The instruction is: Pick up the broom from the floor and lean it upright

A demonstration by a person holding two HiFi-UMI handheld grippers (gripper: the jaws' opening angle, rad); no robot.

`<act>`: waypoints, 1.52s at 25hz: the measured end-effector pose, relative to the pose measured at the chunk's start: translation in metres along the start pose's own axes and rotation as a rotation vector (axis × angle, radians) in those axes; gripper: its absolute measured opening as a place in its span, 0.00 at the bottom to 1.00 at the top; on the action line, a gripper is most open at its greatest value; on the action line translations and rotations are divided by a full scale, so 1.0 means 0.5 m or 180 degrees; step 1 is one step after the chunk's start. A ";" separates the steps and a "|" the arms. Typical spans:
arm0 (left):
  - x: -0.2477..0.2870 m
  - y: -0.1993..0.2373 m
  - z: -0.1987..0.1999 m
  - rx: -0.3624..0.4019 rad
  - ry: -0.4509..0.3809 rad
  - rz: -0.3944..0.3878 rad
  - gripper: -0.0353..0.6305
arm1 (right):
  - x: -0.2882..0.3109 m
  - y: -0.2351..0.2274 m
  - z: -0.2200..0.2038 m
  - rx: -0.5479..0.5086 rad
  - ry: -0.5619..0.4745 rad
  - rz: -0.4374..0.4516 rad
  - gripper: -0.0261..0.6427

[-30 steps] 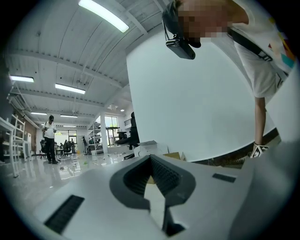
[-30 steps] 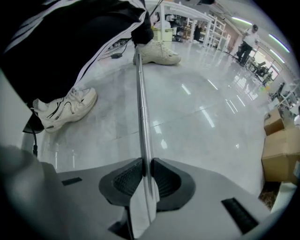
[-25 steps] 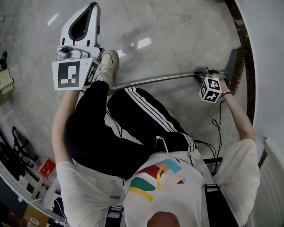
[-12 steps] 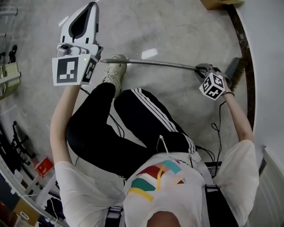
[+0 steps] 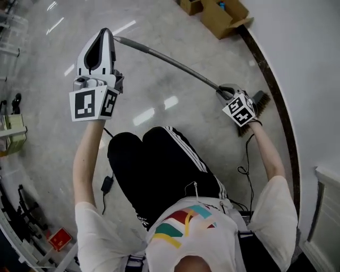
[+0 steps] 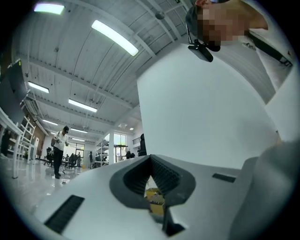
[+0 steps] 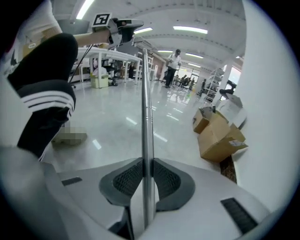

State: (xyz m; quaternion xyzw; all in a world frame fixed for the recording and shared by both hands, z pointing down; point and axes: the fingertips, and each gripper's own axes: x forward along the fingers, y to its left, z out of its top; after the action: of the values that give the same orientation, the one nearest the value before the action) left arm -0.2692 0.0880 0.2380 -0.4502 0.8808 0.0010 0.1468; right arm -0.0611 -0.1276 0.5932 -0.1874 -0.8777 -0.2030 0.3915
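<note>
The broom has a long metal handle [image 5: 170, 62] and a brown bristle head [image 5: 257, 103] down by the wall's foot. My right gripper [image 5: 224, 93] is shut on the handle just above the head; in the right gripper view the pole [image 7: 146, 103] runs straight out from between its pads [image 7: 165, 178]. The handle's far end reaches the tip of my left gripper [image 5: 108, 33], and I cannot tell whether they touch. The left gripper [image 6: 151, 159] is shut with nothing in it and points up toward the ceiling.
Open cardboard boxes [image 5: 220, 13] stand by the white wall, with a dark skirting strip [image 5: 276, 101] along its foot. My legs in black trousers [image 5: 159, 170] are below the grippers. A cable [image 5: 106, 183] lies on the floor. Shelving lines the left edge.
Both grippers have risen. The handle's free end has swung up off the floor from beside the shoe to the left gripper's tip. The bristle head stays near the wall.
</note>
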 end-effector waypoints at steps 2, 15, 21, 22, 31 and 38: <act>0.035 -0.026 0.027 0.0024 -0.0117 -0.0106 0.12 | -0.025 -0.025 0.029 0.0264 -0.0176 -0.0177 0.16; 0.324 -0.394 0.163 -0.0240 -0.0868 -0.1317 0.12 | -0.434 -0.251 0.028 0.2374 -0.1209 -0.2571 0.16; 0.348 -0.567 0.219 -0.0754 -0.1092 -0.1884 0.12 | -0.607 -0.250 -0.033 0.3041 -0.1434 -0.3603 0.16; 0.347 -0.593 0.214 -0.0849 -0.1064 -0.1970 0.12 | -0.629 -0.246 -0.049 0.3131 -0.1420 -0.3760 0.16; 0.338 -0.690 0.077 -0.1091 -0.0590 -0.2446 0.12 | -0.660 -0.275 -0.211 0.3750 -0.0797 -0.4368 0.16; 0.348 -0.679 -0.026 -0.1016 -0.0422 -0.2232 0.12 | -0.631 -0.337 -0.277 0.3834 -0.0505 -0.4528 0.16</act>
State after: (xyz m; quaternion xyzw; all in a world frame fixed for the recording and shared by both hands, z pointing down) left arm -0.0994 -0.2536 0.2495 -0.7400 0.6509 0.1168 0.1228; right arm 0.1379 -0.3937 0.4014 0.6150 -0.7675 0.1075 0.1453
